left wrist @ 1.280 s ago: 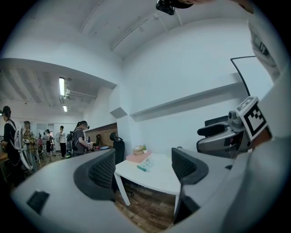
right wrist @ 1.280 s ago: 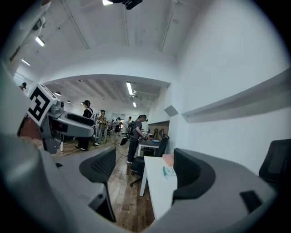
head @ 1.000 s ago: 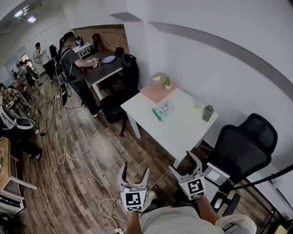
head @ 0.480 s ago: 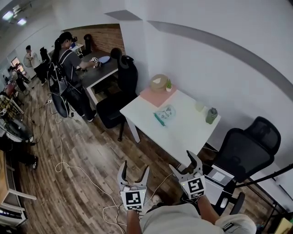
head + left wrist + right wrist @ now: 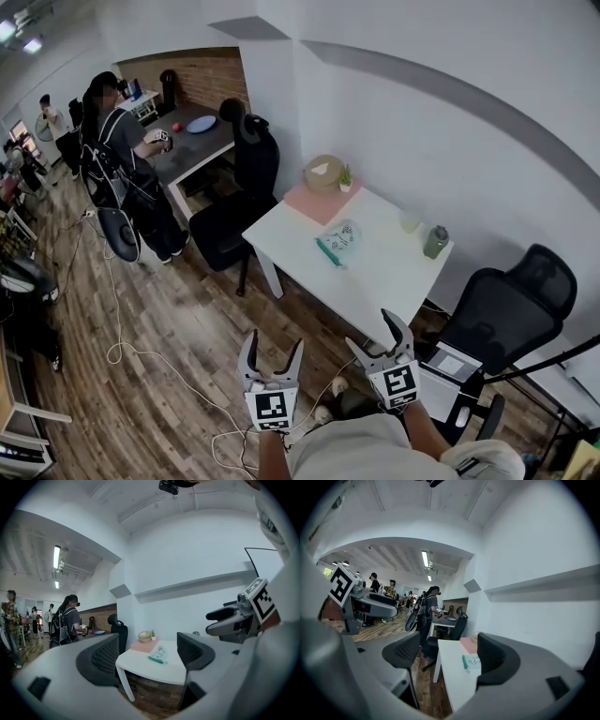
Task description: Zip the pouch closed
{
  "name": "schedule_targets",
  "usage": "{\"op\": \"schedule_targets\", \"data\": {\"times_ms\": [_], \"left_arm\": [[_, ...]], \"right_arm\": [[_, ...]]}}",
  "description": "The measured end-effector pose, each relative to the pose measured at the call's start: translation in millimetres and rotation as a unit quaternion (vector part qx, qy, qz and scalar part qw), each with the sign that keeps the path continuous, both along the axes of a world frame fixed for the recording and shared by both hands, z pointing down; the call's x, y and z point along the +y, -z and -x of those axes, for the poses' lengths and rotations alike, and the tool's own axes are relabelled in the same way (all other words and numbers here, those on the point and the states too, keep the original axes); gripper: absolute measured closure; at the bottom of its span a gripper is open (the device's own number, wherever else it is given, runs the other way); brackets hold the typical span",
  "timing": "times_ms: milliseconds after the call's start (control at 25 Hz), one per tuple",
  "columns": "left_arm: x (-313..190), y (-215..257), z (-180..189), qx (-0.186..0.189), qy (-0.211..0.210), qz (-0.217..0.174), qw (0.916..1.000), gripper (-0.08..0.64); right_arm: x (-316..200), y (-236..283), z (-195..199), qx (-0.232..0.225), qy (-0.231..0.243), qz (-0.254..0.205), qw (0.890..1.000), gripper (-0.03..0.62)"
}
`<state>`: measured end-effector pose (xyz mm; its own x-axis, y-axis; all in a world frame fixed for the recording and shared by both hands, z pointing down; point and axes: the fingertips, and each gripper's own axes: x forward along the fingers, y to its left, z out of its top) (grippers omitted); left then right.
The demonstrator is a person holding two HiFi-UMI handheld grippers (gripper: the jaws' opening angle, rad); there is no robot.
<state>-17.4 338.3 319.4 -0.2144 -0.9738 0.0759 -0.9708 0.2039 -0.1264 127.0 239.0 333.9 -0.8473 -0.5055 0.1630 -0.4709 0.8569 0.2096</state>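
- I hold two grippers: the left gripper (image 5: 273, 349) and the right gripper (image 5: 375, 336).
- I count two tables: a white table (image 5: 382, 274) and a dark table (image 5: 187, 150).
- On the white one: one pouch (image 5: 338, 239), one bottle (image 5: 435, 241), one cup (image 5: 409, 221), one basket (image 5: 325, 173), one plant (image 5: 345, 175), one pink mat (image 5: 314, 202).
- On the dark one: one blue plate (image 5: 200, 123).
- I see two black chairs: a near chair (image 5: 511, 300) and a far chair (image 5: 246, 178).
- One person (image 5: 122, 159) stands by the dark table; those farther off are too small to count.

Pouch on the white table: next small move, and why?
Probably step up to the table and bring both grippers over the pouch. It lies untouched on the table, well ahead of the left gripper and right gripper, whose jaws are apart and empty.
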Motion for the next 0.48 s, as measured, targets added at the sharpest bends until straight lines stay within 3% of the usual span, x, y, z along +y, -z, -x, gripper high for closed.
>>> {"op": "schedule_targets", "data": {"times_ms": [480], "left_arm": [[-63.9, -5.0, 51.0, -0.004, 0.004, 0.009, 0.9999, 0.187]], "right_arm": [[-69.3, -8.8, 55.7, -0.002, 0.004, 0.01, 1.0, 0.209]]}}
